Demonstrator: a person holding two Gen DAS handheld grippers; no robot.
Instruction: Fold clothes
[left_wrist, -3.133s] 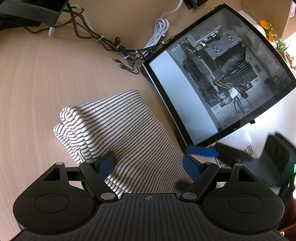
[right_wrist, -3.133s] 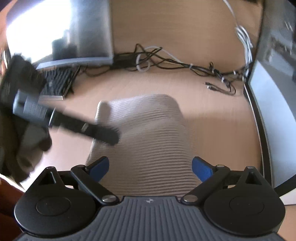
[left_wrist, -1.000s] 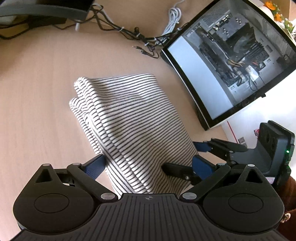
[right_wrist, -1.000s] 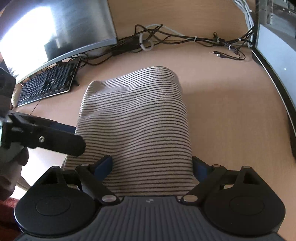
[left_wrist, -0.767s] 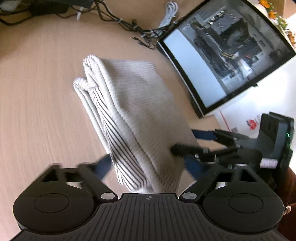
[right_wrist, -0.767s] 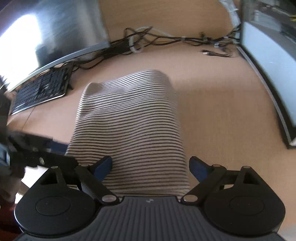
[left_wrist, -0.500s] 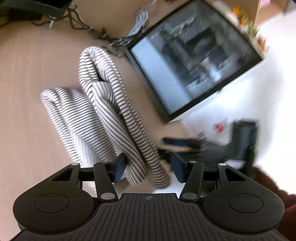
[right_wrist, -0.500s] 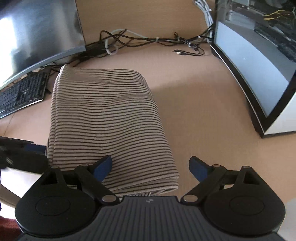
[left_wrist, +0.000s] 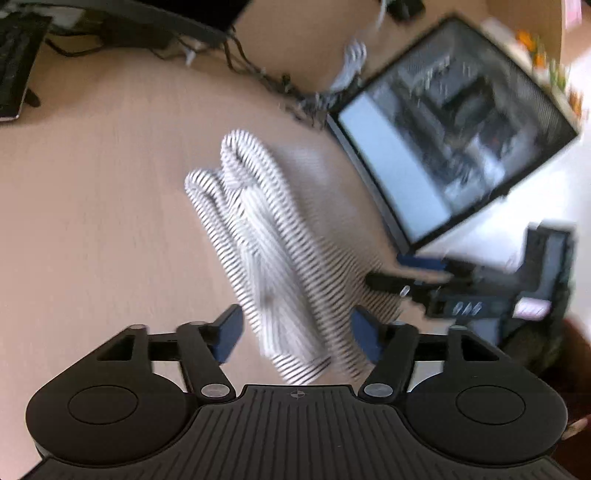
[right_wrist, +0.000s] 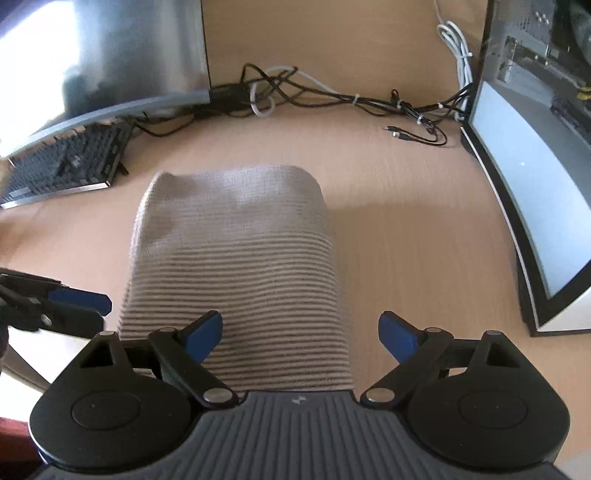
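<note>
Striped garment (right_wrist: 236, 280): folded into a thick bundle, lying on wooden desk (right_wrist: 406, 240), centre of both views; blurred in the left wrist view.

Left gripper (left_wrist: 295, 334): lower centre of frame, jaws opening, near end of the bundle between the blue pads (left_wrist: 229, 332), pads apart from the cloth.

Right gripper (right_wrist: 301, 332): lower centre of frame, jaws spread wide, left pad above the cloth, right pad above bare desk; nothing held.

Keyboard (right_wrist: 66, 166): left, beneath monitor (right_wrist: 110, 55).

Cables (right_wrist: 332, 99): tangled, upper centre.

Glass-sided computer case (right_wrist: 535, 147): right edge.
</note>
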